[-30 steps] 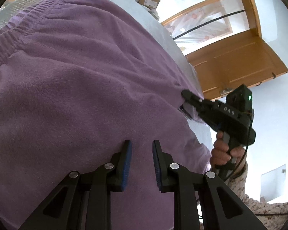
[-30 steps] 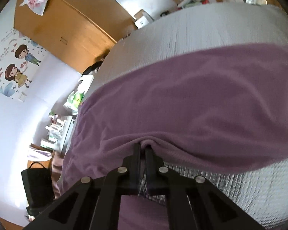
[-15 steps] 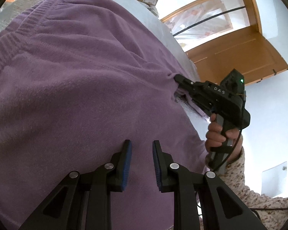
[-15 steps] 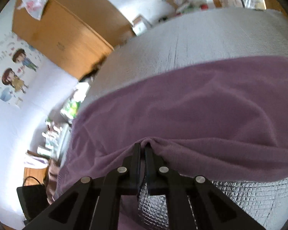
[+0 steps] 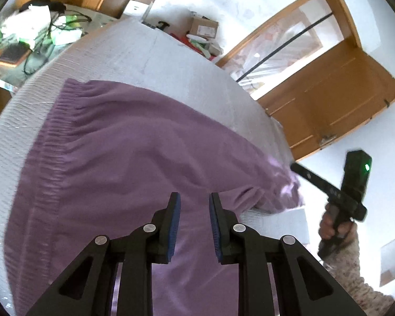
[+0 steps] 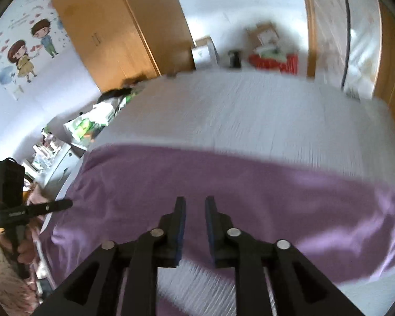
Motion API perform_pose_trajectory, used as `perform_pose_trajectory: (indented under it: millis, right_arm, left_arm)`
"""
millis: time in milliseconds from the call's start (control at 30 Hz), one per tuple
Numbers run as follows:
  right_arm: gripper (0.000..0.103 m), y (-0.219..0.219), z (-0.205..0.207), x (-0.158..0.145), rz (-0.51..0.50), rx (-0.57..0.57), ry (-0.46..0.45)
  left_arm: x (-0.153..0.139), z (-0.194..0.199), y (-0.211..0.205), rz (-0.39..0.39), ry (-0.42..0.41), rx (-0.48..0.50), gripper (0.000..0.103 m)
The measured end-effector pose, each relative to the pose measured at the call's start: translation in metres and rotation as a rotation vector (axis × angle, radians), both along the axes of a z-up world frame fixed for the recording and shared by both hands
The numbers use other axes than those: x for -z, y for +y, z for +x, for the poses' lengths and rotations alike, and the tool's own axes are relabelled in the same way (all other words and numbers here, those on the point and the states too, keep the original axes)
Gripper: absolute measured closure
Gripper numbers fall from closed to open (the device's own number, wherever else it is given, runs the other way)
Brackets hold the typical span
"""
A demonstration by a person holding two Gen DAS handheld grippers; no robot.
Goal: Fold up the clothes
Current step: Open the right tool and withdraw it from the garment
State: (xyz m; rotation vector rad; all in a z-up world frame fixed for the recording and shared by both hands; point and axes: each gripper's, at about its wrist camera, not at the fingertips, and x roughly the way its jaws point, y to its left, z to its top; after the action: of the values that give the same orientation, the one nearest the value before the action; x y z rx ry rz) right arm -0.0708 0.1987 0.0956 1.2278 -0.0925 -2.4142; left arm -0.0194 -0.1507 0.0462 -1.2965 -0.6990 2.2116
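Observation:
A purple fleece garment point(image 5: 123, 152) with a ribbed waistband lies folded over across the grey quilted bed point(image 5: 171, 60). My left gripper point(image 5: 193, 202) hovers above it, open, nothing between its blue pads. In the right wrist view the same purple garment point(image 6: 223, 181) stretches across the bed point(image 6: 250, 110), and my right gripper point(image 6: 194, 202) is above it with its jaws opening and nothing between them. From the left wrist view the right gripper point(image 5: 297, 169) hangs off the garment's right end, held by a hand point(image 5: 334, 223). The left gripper point(image 6: 65, 204) shows at the left edge of the right wrist view.
A wooden door point(image 5: 334, 105) stands open at the right. Cardboard boxes point(image 5: 204, 27) and red items point(image 6: 273, 63) sit past the bed's far edge. A cluttered side table point(image 5: 31, 36) lies at the far left, beside a wooden wardrobe point(image 6: 113, 26).
The right gripper let go of the purple garment's edge, its jaws parted, and it rose clear. The left gripper pulled up and back, so more of the bed shows.

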Motion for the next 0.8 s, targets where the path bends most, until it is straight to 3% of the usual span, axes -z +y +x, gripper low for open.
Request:
perform_pose_trajectory:
  millis: [33, 167, 267, 400, 467, 600, 733, 800]
  right_arm:
    - [0.07, -0.007, -0.01, -0.001, 0.005, -0.03, 0.004]
    - [0.069, -0.039, -0.046, 0.008, 0.068, -0.158, 0.009]
    - [0.067, -0.06, -0.065, 0.02, 0.175, -0.211, 0.062]
    - [0.062, -0.073, -0.101, 0.044, 0.085, -0.261, -0.052]
    - [0.061, -0.078, -0.11, 0.053, 0.118, -0.272, -0.048]
    - [0.061, -0.092, -0.123, 0.072, 0.128, -0.331, -0.089]
    - [0.061, -0.108, -0.123, 0.08, 0.162, -0.368, -0.072]
    - [0.076, -0.109, -0.123, 0.081, 0.159, -0.369, -0.07]
  left_arm:
    - [0.002, 0.003, 0.005, 0.004, 0.006, 0.021, 0.08]
    - [0.016, 0.014, 0.021, 0.017, -0.016, 0.079, 0.08]
    - [0.029, 0.023, 0.039, -0.004, -0.054, 0.135, 0.08]
    - [0.039, 0.023, 0.051, -0.014, -0.067, 0.201, 0.08]
    - [0.045, 0.022, 0.052, -0.02, -0.085, 0.212, 0.08]
    - [0.052, 0.017, 0.053, -0.032, -0.105, 0.22, 0.08]
    - [0.056, 0.013, 0.049, -0.006, -0.128, 0.226, 0.08]
    - [0.058, 0.012, 0.044, 0.019, -0.141, 0.228, 0.08]
